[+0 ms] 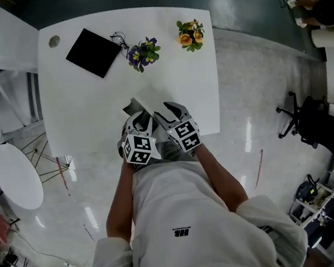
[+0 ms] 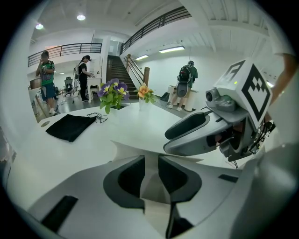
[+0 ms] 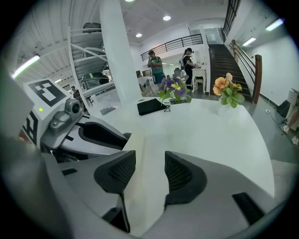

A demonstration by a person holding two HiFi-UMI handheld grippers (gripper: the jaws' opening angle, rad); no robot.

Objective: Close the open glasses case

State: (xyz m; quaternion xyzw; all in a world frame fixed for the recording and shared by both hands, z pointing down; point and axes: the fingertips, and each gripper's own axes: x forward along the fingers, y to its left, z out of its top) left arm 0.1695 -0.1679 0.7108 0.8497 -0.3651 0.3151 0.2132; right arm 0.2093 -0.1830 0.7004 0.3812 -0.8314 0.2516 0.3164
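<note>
left gripper (image 2: 151,169) fingers clamped on glasses case (image 2: 152,189) flap, unseen in head view | right gripper (image 3: 150,161) fingers parted

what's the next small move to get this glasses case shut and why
Probably move the right gripper left onto the raised flap of the glasses case and fold it down. The left gripper pinches a white panel of the case, so the case looks steadied. The right fingers stand apart and grip nothing, so that gripper is free to do the folding.
</note>
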